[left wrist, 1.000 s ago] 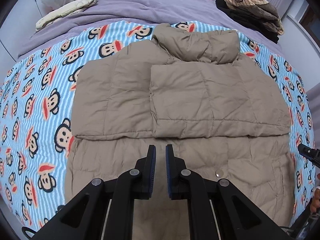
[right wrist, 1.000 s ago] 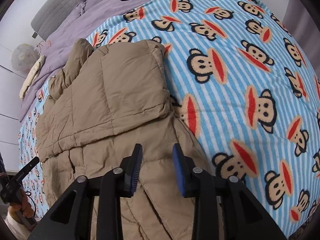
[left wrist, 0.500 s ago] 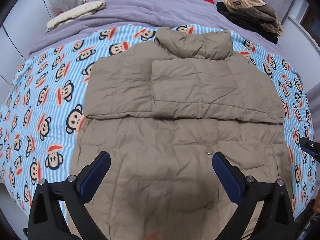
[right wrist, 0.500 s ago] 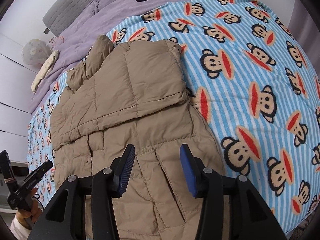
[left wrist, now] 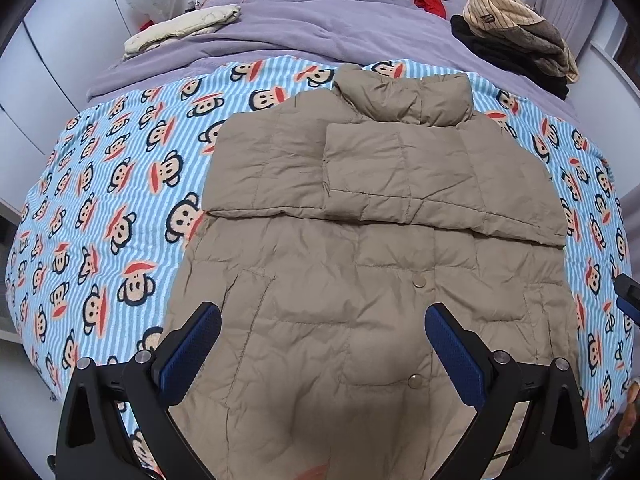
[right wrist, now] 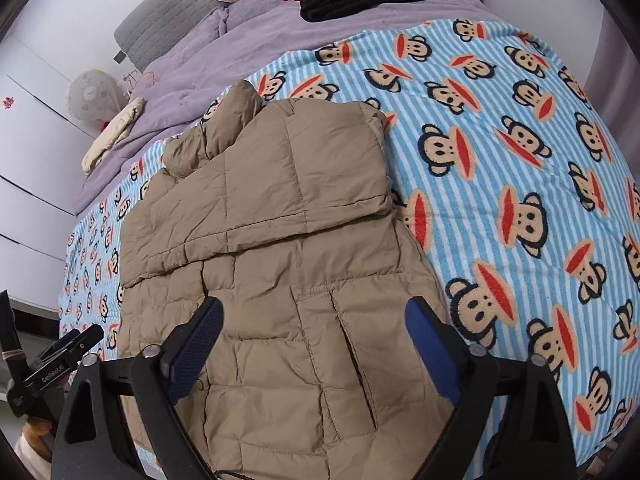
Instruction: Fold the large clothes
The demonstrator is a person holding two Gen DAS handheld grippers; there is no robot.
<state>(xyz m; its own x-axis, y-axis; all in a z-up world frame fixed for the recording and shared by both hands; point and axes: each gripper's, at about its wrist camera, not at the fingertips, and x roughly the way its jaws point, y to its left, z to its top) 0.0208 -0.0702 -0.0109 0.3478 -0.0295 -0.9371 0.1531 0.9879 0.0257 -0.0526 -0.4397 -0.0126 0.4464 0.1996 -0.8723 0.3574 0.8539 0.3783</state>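
- Lying flat on the blanket (left wrist: 120,208) is the jacket (left wrist: 360,288), collar toward the pillows, with both sleeves (left wrist: 400,176) being kept folded across the chest; the hem half is lying nearest the grippers.
- Nothing is being held: the left gripper (left wrist: 324,344) is being held wide above the lower jacket, and the right gripper (right wrist: 316,344) is being opened to full width over the pocket (right wrist: 356,352) side, with no cloth between its pads.
- If the hem is being pinched through one layer only, the padded body is likely being left behind and the fold skewed.
- If the two sides are being lifted unevenly, the crossed sleeves are at risk of being dragged loose.
- The puffy fill is probably being compressed poorly, so a fold is liable to be sprung back open.
- The slick shell is possibly being slid on the blanket when pushed, not lifted.
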